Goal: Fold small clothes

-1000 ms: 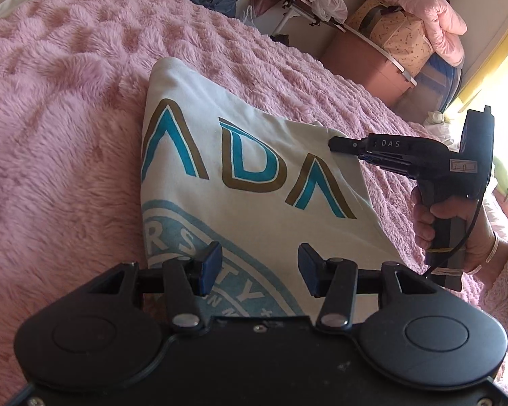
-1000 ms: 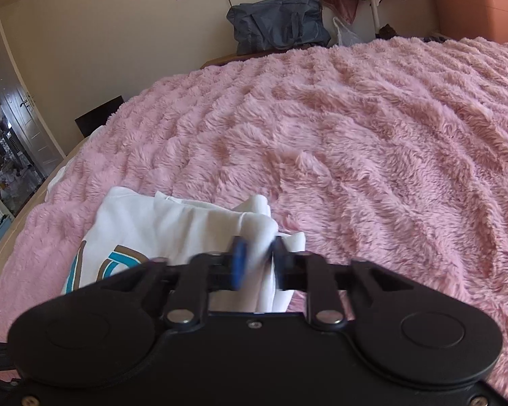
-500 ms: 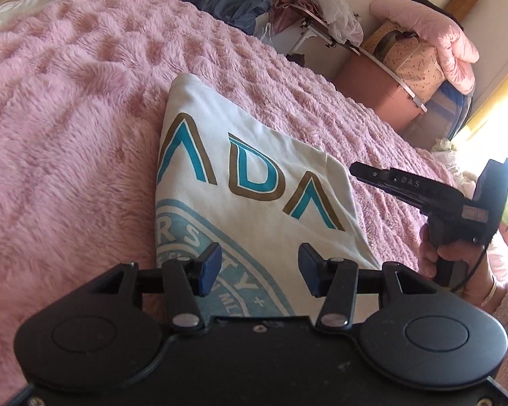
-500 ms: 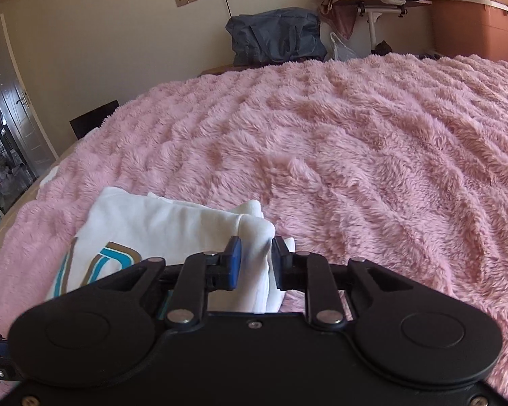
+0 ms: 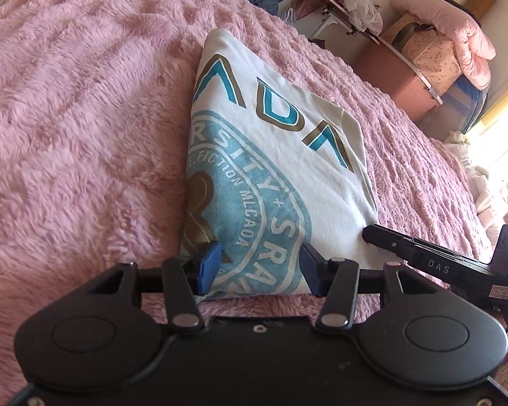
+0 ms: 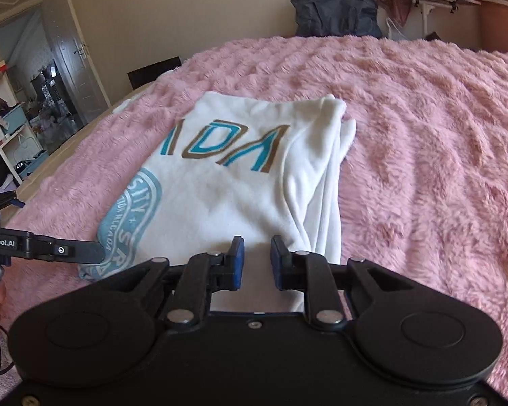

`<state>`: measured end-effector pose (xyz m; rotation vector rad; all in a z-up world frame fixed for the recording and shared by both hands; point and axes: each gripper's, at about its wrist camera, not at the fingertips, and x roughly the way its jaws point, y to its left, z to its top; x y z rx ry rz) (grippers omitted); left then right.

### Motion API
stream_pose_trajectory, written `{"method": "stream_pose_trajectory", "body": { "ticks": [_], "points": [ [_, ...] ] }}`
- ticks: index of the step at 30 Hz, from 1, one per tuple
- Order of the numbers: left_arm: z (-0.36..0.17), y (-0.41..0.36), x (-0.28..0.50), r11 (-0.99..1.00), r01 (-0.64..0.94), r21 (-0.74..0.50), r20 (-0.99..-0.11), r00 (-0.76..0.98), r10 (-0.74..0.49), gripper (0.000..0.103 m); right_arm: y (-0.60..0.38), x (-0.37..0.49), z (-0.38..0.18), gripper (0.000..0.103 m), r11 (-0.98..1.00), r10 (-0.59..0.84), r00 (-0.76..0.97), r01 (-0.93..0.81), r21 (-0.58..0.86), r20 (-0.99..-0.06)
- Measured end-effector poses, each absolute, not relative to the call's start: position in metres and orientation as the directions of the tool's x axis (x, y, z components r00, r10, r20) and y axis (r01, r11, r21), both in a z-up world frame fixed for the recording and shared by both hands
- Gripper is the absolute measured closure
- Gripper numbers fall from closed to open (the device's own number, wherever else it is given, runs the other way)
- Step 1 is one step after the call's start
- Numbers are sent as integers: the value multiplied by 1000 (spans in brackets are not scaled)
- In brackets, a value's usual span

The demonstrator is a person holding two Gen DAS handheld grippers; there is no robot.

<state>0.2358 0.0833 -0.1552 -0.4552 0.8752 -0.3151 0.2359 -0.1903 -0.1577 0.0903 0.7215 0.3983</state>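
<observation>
1. White T-shirt (image 5: 281,155), teal and tan print facing up, lies already folded into a rough rectangle on the pink fleece bedspread (image 5: 84,118). In the right wrist view it fills the middle of the frame, stacked side edges at 3 o'clock, near hem at 6 o'clock.
2. Left claw (image 5: 259,267): jaws wide apart, nothing between them. It sits low at the near hem, over the round teal emblem. One blue pad (image 5: 209,265) looks to touch the cloth near the corner; cannot confirm contact.
3. Right claw (image 6: 255,264): jaws parted by a narrow gap, white cloth visible behind the gap. No fabric appears pinched, so I read it as empty, just above the near edge.
4. Seen from the left wrist view, the right claw's tip meets the shirt's near right corner, at 4 o'clock.
5. Handling judgement: light, limp cotton, several layers thick. It will drape and sag when lifted, and the layers can slide apart. The fleece likely drags on the bottom layer.
6. Hold points, judgement: the two near corners, one per claw, biting through all layers at the hem. Avoid the loose stacked edges at 3 o'clock, where only the top ply may come up.
7. Beyond the bed: dark blue bag (image 6: 335,13) against the wall, pink storage bin (image 5: 403,81) at 1 o'clock
</observation>
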Motion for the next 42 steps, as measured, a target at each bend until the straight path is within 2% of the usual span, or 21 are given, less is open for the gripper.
{"method": "stream_pose_trajectory", "body": {
  "ticks": [5,8,11,12,13,14,18,23,28,42],
  "points": [
    [-127,74,227,889,88,-449,-674,621,-401,49,-187,229,-152,86,937,350,696,-263,231,-628],
    [-97,64,212,925,93,-369,-682,648,-338,48,-176,215,-132,81,949,313,708,-250,189,-633],
    [-73,53,198,956,87,-279,-705,658,-265,44,-161,193,-109,63,969,234,732,-229,93,-640],
    [-67,50,194,964,90,-250,-708,662,-246,44,-156,185,-102,50,976,198,742,-211,57,-641],
    [-60,45,188,971,89,-220,-711,667,-222,43,-152,178,-96,42,980,172,752,-196,34,-636],
    [-55,42,182,977,86,-195,-713,672,-201,42,-148,168,-88,41,983,144,761,-181,7,-633],
    [-48,32,160,989,30,-146,-732,669,-129,40,-139,142,-72,40,988,117,763,-154,-3,-636],
    [-54,32,137,981,-10,-194,-745,651,-141,40,-127,117,-73,37,987,139,749,-154,33,-648],
    [-56,27,119,990,-31,-140,-758,646,-88,39,-118,104,-79,37,986,157,729,-159,59,-666],
    [-58,26,120,990,-38,-138,-765,639,-82,39,-114,99,-82,36,987,155,718,-149,68,-679]
  ]
}}
